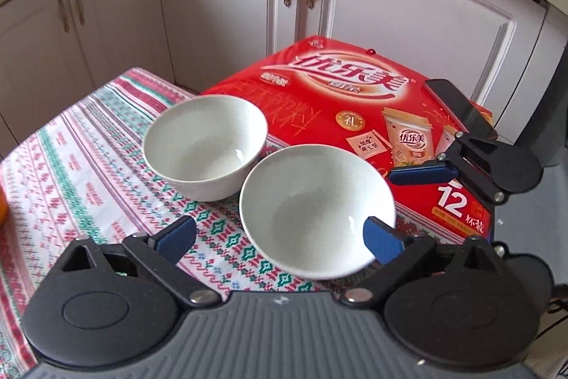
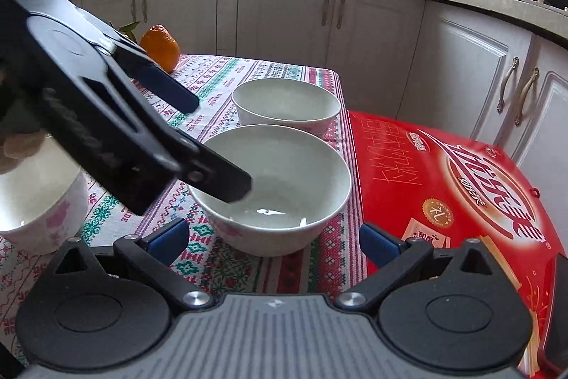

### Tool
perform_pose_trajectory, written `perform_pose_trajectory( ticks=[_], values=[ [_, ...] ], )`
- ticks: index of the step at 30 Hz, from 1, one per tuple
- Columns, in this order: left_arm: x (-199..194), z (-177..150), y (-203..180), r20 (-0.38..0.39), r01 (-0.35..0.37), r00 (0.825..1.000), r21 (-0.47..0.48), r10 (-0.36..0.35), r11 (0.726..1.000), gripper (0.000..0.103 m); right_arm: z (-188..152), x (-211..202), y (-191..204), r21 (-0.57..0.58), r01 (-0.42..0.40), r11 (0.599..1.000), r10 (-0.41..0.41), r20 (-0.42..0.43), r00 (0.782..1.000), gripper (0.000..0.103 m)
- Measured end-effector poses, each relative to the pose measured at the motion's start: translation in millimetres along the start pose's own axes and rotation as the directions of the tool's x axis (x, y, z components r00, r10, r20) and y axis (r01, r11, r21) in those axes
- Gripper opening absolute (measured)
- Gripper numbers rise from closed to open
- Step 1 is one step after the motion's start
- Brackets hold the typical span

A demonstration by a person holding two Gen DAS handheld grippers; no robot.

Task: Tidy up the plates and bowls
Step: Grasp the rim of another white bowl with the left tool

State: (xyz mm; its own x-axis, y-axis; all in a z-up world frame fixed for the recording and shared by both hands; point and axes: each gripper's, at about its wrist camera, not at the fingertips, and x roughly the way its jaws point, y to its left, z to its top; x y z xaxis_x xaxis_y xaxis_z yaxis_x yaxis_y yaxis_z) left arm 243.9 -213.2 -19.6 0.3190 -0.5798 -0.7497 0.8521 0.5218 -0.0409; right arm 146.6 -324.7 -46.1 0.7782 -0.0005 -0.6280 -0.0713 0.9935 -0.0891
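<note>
Left tongs [image 1: 278, 237]: jaws wide, nothing gripped. The right blue pad [image 1: 381, 238] overlaps the rim of the near bowl [image 1: 312, 205]; contact cannot be confirmed. The left pad is clear of the bowl, over the patterned cloth. In the right wrist view the same tongs reach in from the upper left, one finger tip [image 2: 227, 182] over the near bowl's interior.

Right tongs [image 2: 273, 240]: jaws wide, empty, poised in front of the near bowl [image 2: 273, 187], not touching it.

Near bowl: white, upright, empty, on the table [image 1: 81, 173]. Landmark for the rest:
- Far bowl [image 1: 204, 146]: white, upright, just behind the near bowl, slightly apart from it.
- Red box [image 1: 355, 102]: just beside the near bowl on its right, lying flat.
- Third bowl [image 2: 39, 205]: white with pink print, left of the near bowl, partly cut off by the left tongs.
- Orange fruit [image 2: 159, 48]: well behind and left of the near bowl, at the table's far edge.
- White cabinets [image 1: 230, 6]: beyond the table.
</note>
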Motion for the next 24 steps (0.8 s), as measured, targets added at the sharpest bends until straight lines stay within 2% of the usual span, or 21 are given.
perform_pose_trajectory(
  ticks=[4,7,8,14,16,24],
  values=[
    [12.3,3.5,5.1,-0.028,0.014,1.0,-0.017,-0.014,1.0,0.078,0.5,2.8,-2.7,-0.017,-0.02,1.0,0.02,0.005,1.0,0.101],
    [17.1,5.5,7.1,-0.038,0.021,0.999,-0.021,-0.022,1.0,0.075,-0.1,3.1,-3.4,-0.032,-0.024,0.999,0.025,0.01,1.0,0.096],
    [18.1,6.2,7.2,-0.039,0.023,0.999,-0.021,-0.024,1.0,0.071,0.1,2.6,-4.0,-0.031,-0.028,0.999,0.029,0.014,0.999,0.094],
    [21.8,12.2,7.7,-0.036,0.044,0.998,-0.019,-0.045,0.999,0.07,-0.2,-1.5,-7.2,-0.034,-0.054,0.998,0.055,0.02,0.998,0.088],
    [23.0,13.7,7.7,-0.037,0.053,0.998,-0.018,-0.054,0.998,0.065,0.7,-1.6,-6.2,-0.041,-0.057,0.998,0.058,0.019,0.998,0.087],
    [28.3,16.4,9.8,-0.048,0.074,0.996,-0.024,-0.075,0.997,0.058,3.0,-1.6,-8.4,-0.043,-0.07,0.997,0.071,0.018,0.997,0.086]
  ],
)
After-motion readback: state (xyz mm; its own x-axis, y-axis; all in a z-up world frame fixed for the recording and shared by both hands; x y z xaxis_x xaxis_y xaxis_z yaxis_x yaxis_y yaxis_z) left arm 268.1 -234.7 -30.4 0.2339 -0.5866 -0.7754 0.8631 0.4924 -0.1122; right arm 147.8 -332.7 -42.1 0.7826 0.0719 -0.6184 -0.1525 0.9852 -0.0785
